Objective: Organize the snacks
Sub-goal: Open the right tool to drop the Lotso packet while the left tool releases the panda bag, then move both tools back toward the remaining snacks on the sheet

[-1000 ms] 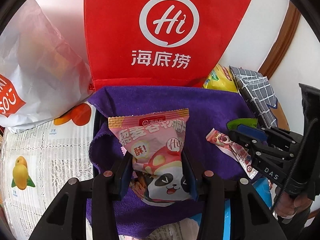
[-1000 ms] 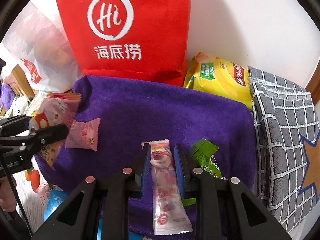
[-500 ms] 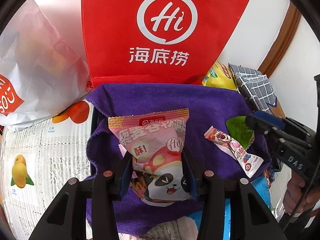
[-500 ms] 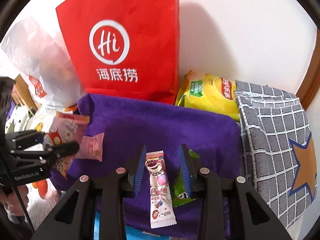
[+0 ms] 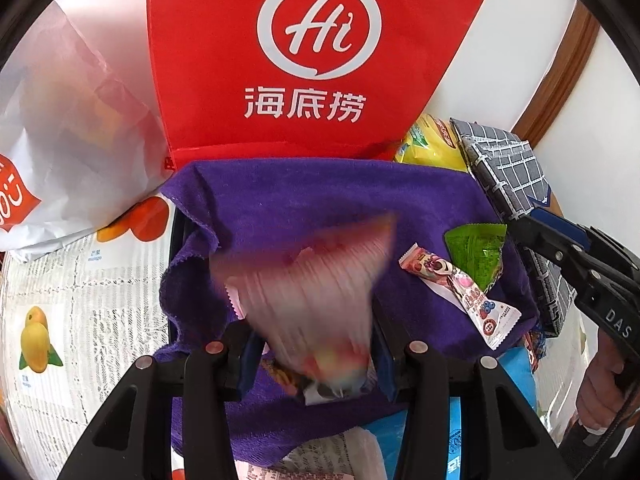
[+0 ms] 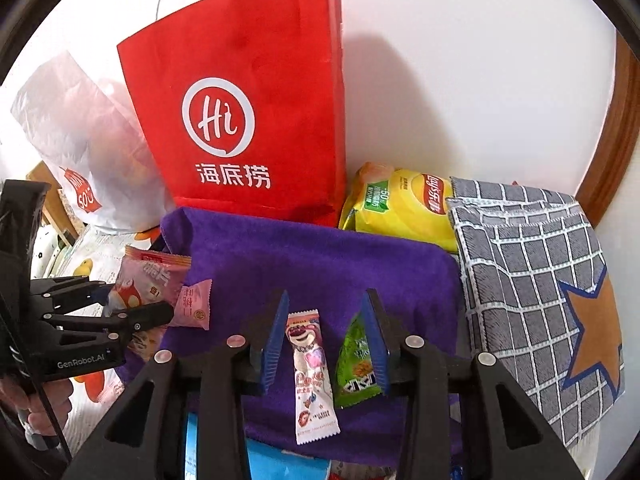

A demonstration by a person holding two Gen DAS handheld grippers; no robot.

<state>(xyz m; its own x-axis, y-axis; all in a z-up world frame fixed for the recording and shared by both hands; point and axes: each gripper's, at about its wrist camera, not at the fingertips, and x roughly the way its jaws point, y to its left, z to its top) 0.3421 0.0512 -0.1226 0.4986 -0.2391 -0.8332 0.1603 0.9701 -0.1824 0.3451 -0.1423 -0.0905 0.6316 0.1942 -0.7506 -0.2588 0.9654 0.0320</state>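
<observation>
My left gripper (image 5: 314,356) has a pink panda snack packet (image 5: 312,292) between its pads. Its jaws are opening slightly, and the packet is motion-blurred, tipping to the right over the purple cloth (image 5: 320,192). In the right wrist view the same packet (image 6: 144,280) still stands between the left gripper (image 6: 138,300) fingers. My right gripper (image 6: 326,320) hovers above the cloth with its jaws opening. A pink bear candy strip (image 6: 312,372) lies flat between the fingers, untouched. A green packet (image 6: 356,364) lies by the right finger.
A red paper bag (image 6: 248,120) stands against the wall behind the cloth. A white plastic bag (image 6: 80,140) is to its left. A yellow chip bag (image 6: 400,204) and a grey checked pouch (image 6: 532,272) are on the right. A small pink packet (image 6: 196,304) lies on the cloth.
The right gripper opened, let go of the candy strip and drew up and back; the strip now lies on the cloth. The pink packet in the left gripper began tipping.
</observation>
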